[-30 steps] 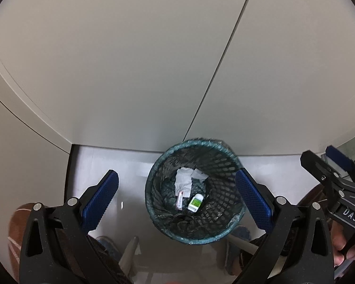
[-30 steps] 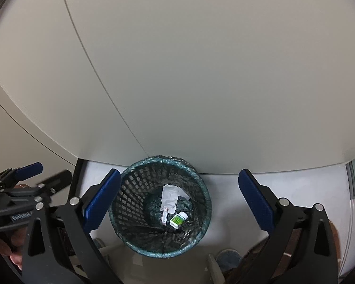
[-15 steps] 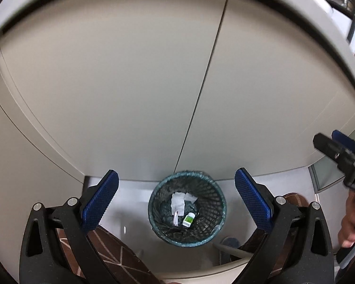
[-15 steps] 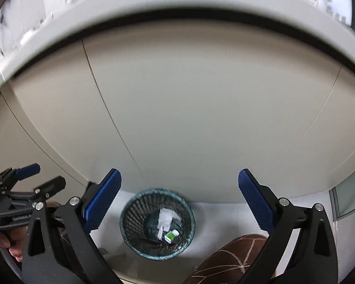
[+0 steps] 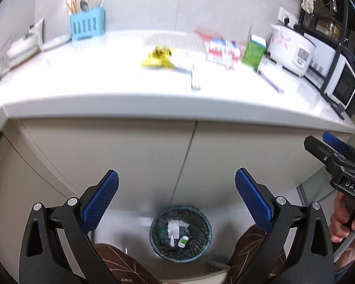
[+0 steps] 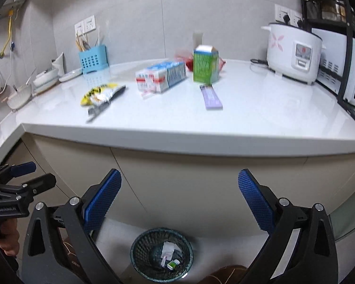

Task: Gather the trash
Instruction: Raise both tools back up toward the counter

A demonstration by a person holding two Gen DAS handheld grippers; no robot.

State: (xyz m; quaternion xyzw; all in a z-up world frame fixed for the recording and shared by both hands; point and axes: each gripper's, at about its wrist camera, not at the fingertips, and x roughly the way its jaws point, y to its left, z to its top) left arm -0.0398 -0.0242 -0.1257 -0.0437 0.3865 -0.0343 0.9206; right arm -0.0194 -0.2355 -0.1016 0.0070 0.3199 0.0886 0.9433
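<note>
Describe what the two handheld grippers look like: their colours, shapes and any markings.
Each is a black plastic frame with triangular cut-outs and silver bolts. The left gripper and right gripper both carry two flat rectangular finger pads of blue, cross-hatched rubber. Seen from the left wrist camera, the right gripper's body bears white letters "DAS" above a pistol-style handle.

The right gripper (image 5: 343, 163), seen from the left wrist view, carries a small plate reading "DAS". Print on the cartons (image 6: 161, 77) is too blurred to read
</note>
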